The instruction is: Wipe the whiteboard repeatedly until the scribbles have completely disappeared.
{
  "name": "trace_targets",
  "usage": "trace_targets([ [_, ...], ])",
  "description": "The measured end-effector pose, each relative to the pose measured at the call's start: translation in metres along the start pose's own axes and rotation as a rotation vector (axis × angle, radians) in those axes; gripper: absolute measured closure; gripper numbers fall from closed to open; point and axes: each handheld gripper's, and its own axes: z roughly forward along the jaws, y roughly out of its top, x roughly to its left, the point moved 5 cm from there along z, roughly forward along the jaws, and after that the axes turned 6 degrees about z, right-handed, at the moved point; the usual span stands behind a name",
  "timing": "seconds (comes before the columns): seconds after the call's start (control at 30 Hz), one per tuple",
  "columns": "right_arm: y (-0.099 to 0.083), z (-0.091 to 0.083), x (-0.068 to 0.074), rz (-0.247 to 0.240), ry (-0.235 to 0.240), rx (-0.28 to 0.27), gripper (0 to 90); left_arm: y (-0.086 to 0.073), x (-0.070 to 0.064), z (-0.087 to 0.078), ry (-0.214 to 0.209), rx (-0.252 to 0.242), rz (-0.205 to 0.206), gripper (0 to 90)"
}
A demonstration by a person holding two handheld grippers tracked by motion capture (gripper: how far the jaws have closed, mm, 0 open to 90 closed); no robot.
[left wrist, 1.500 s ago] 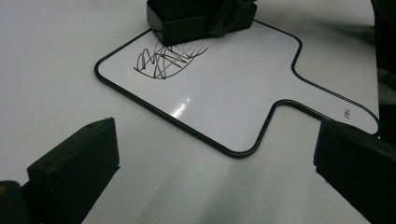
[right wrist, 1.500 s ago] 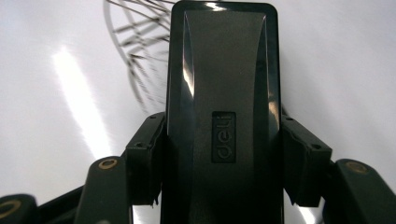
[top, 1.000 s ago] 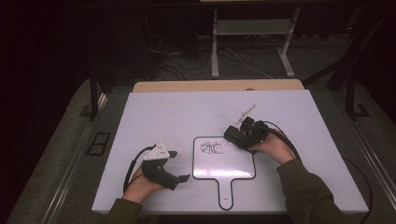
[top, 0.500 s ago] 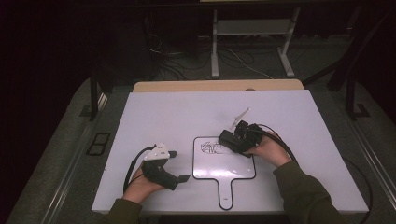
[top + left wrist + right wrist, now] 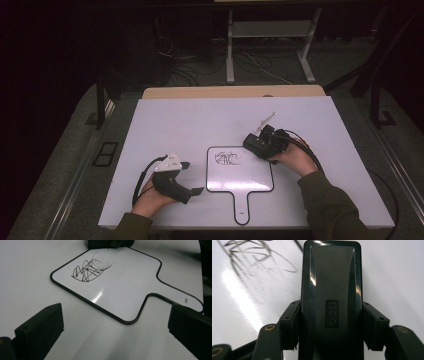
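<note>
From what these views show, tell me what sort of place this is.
Probably a lab or recording workspace, not a home: a plain white table in a dark room, loose cables on the floor behind it, and metal stand legs. A small whiteboard lies on the table.

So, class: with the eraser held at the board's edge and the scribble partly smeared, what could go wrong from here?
1. The left gripper stands open beside the whiteboard, not holding it, so a wipe might slide the board.
2. The right gripper clamps the eraser only by its sides; hard pressing might tilt it.
3. The scribble may smear rather than clear.
</note>
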Motion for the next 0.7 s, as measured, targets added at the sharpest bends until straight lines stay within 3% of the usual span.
trace_targets([
  [0.2, 0.004, 0.001, 0.012, -0.033, 0.027, 0.000, 38.6, 0.000, 0.000, 0.000, 0.001, -0.001, 0.001, 0.0],
  [0.37, 0.003, 0.001, -0.003, 0.007, -0.031, -0.001, 38.6, 0.000, 0.000, 0.000, 0.000, 0.000, 0.001, 0.0],
  [0.43, 0.002, 0.001, -0.005, 0.025, -0.018, -0.003, 38.6, 0.000, 0.000, 0.000, -0.001, 0.001, -0.001, 0.0],
  [0.53, 0.004, 0.001, -0.002, 0.011, -0.020, 0.000, 38.6, 0.000, 0.000, 0.001, -0.001, 0.002, 0.000, 0.0],
  [0.63, 0.006, 0.002, 0.004, 0.004, 0.026, -0.003, 38.6, 0.000, -0.001, 0.000, -0.001, 0.001, 0.002, 0.0],
  [0.7, 0.006, 0.003, 0.006, 0.000, 0.032, -0.005, 38.4, 0.000, -0.001, 0.000, 0.000, -0.001, 0.001, 0.0],
])
